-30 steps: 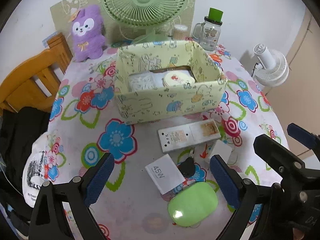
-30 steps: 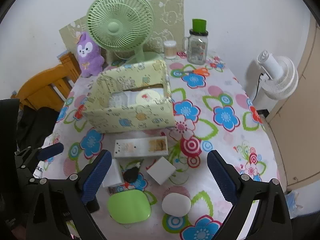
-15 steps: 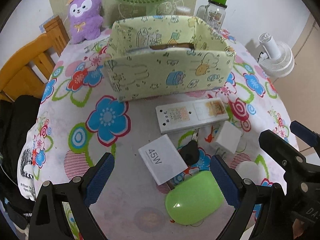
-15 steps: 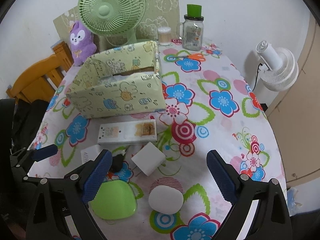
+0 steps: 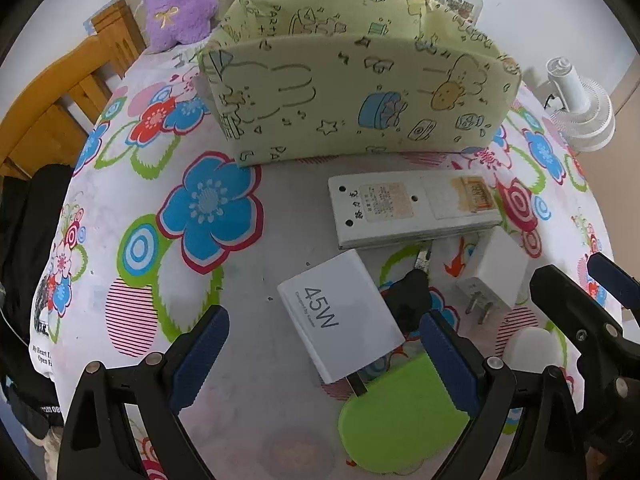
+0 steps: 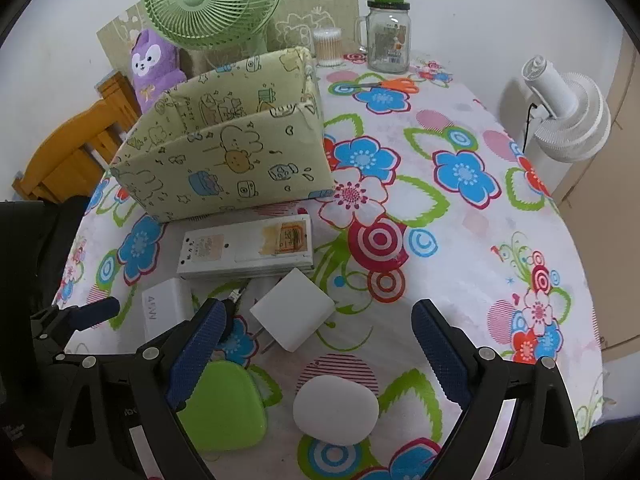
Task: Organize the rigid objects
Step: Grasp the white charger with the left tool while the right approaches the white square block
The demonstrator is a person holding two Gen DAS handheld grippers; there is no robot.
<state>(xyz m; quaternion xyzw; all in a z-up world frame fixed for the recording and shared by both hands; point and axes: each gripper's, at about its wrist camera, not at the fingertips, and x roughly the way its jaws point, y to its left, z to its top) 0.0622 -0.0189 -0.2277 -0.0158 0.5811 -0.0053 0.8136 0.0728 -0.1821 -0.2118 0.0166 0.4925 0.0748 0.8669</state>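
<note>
While both jaws gape empty, yellow fabric box (image 6: pixel 224 168) contents hidden, glass jar (image 6: pixel 388 40) lidded green

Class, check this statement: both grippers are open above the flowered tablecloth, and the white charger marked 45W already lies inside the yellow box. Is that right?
Not quite. Both the left gripper and right gripper are open, but the charger marked 45W lies on the tablecloth in front of the yellow box, not inside it. The left wrist view shows this.
</note>
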